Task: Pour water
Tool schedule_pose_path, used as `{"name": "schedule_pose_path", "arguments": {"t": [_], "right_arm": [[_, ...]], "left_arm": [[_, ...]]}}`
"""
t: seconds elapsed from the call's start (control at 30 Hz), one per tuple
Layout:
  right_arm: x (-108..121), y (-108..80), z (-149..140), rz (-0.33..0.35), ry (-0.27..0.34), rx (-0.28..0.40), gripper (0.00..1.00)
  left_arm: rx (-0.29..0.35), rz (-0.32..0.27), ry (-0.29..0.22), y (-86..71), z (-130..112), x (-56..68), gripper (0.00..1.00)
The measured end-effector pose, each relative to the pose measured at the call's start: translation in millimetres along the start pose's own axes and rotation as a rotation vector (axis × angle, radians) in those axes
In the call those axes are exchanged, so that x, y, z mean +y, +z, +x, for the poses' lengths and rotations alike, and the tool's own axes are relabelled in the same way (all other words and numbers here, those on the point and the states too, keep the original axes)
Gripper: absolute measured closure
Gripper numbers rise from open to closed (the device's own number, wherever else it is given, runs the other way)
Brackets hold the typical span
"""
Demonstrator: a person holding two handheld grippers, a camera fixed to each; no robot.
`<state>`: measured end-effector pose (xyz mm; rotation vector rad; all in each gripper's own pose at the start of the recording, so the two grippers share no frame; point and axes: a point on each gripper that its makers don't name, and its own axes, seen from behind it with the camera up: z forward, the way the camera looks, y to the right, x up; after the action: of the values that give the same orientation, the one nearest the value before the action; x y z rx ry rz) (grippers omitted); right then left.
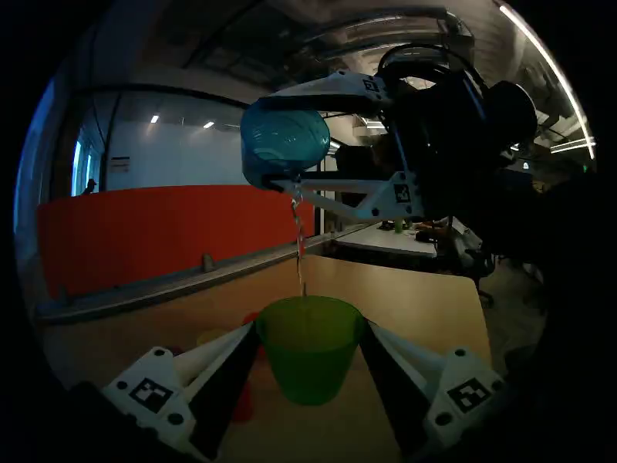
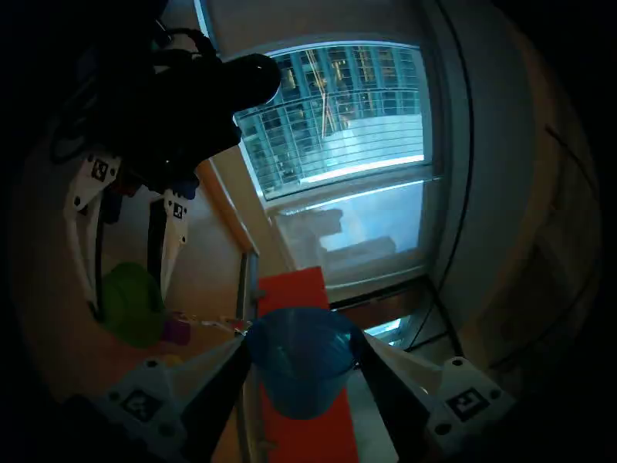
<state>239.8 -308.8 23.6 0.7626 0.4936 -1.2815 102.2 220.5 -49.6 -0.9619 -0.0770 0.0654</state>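
In the left gripper view, an orange-red partition stands at the far left, behind the desk. Low on the left, partly hidden behind my finger, a small yellow cup and a red cup are on the desk. In the middle, my left gripper is closed around the green cup. Both fingers press on its sides and the cup is upright. I cannot tell if its bottom touches the desk. A thin stream of water falls into it from above. The stream comes from the blue cup, which is tilted over above the green cup, apart from it. My right gripper reaches in from the right and clamps the blue cup between its two fingers.

In the right gripper view, the green cup is at the left, with a small purple cup near it. The blue cup is in the centre between my right fingers, and a big window is behind.
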Motion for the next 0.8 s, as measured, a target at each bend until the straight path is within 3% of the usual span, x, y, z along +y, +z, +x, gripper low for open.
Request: {"name": "schedule_pose_path", "arguments": {"t": [0.8], "right_arm": [[8.1,3.1,6.2,-0.016,-0.095,0.003,0.08]], "left_arm": [[0.0,-0.006,-0.001,0.5,0.7,1.2,0.12]]}}
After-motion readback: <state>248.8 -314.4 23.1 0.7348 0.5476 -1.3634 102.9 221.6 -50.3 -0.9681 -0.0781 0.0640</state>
